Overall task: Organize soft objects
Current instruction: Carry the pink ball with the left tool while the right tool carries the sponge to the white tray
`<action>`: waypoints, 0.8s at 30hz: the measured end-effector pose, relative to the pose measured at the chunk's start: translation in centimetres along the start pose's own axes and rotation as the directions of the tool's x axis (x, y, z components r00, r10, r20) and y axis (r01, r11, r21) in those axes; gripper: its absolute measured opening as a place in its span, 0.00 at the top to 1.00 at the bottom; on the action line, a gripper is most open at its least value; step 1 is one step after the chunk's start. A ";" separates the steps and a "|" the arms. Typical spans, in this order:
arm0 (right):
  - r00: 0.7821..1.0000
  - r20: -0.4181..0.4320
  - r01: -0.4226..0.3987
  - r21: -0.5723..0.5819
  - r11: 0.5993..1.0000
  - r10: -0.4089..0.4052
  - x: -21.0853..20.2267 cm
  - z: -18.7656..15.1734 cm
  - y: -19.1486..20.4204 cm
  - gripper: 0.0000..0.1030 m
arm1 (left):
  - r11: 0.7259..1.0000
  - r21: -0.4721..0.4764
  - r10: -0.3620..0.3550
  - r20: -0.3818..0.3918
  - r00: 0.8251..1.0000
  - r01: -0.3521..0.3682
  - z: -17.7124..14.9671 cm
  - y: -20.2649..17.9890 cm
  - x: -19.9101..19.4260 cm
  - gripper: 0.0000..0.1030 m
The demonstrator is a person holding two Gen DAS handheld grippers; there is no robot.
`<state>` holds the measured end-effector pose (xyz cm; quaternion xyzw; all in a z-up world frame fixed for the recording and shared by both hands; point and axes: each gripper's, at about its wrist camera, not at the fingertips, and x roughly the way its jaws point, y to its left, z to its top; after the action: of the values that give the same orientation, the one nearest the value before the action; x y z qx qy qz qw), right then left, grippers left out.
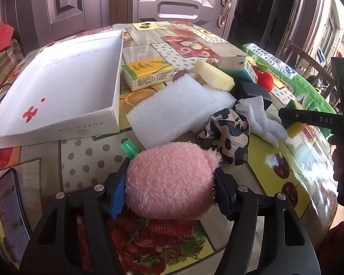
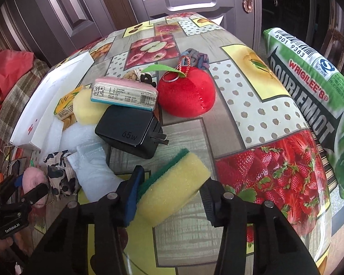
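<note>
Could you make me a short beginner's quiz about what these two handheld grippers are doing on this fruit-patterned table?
1. True or false: the left gripper is closed on a fluffy pink plush toy.
2. What lies between the fingers of the right gripper?
A. a red plush apple
B. a yellow sponge with a green scouring layer
C. a black charger
3. Fill in: the white cardboard box has ____ inside it.

Key
1. True; both pads press its sides.
2. B, the yellow sponge with a green scouring layer; the red plush apple and black charger lie free on the table.
3. Nothing; no object lies in it yet.
</note>
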<state>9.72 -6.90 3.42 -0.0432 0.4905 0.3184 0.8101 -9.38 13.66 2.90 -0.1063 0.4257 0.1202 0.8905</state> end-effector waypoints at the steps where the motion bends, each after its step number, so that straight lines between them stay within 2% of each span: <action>1: 1.000 0.021 0.005 0.004 1.000 -0.005 -0.6 0.2 -0.2 0.54 | 1.000 0.002 0.013 0.010 1.000 -0.013 0.0 0.0 -0.4 0.37; 5: 0.989 0.140 0.056 -0.048 0.997 -0.049 -3.9 1.1 0.4 0.54 | 0.998 -0.017 0.061 0.074 0.995 -0.060 0.9 0.4 -2.8 0.37; 9: 0.966 0.257 0.047 -0.068 0.997 -0.028 -7.4 3.2 1.6 0.54 | 0.993 -0.059 0.114 0.172 0.978 -0.105 3.3 1.1 -5.9 0.37; 15: 0.914 0.400 -0.004 -0.145 0.989 0.062 -12.0 5.6 5.0 0.54 | 0.980 -0.129 0.185 0.281 0.942 -0.154 7.3 3.2 -10.5 0.37; 19: 0.874 0.475 -0.023 -0.167 0.986 0.101 -14.2 7.4 6.4 0.54 | 0.961 -0.181 0.257 0.311 0.915 -0.208 9.3 5.0 -12.8 0.37; 24: 0.833 0.535 -0.060 -0.169 0.984 0.143 -15.9 8.9 7.4 0.54 | 0.944 -0.222 0.311 0.344 0.886 -0.245 10.3 6.8 -15.1 0.36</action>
<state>7.42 -5.17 22.84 0.0164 0.2170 0.3948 0.8926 -13.13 21.29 20.49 -0.0956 0.2468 0.3011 0.9161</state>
